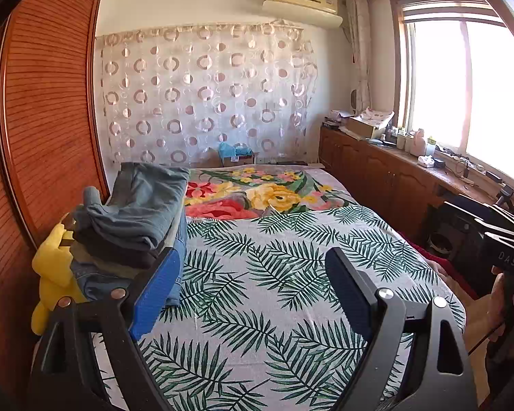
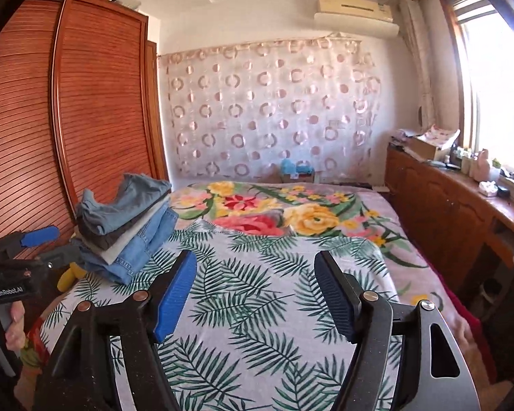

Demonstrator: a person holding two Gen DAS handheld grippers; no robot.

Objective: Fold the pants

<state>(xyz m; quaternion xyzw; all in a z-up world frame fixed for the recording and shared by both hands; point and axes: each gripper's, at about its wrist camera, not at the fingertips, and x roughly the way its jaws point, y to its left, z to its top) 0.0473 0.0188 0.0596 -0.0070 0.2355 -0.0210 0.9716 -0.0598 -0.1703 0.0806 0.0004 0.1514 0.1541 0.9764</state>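
A stack of folded pants, denim blue and grey, sits at the left edge of the bed, which is covered by a palm-leaf sheet. The same stack of pants shows left of centre in the right wrist view. My left gripper is open over the bare sheet, its left finger beside the stack and nothing between the pads. My right gripper is open too, hovering above the bed with nothing held. In the right wrist view the left gripper appears at the far left next to the stack.
A yellow plush toy lies between the stack and the wooden wardrobe. A floral blanket covers the far half of the bed. A low cabinet with clutter runs under the window on the right. A hand holds the other gripper's handle.
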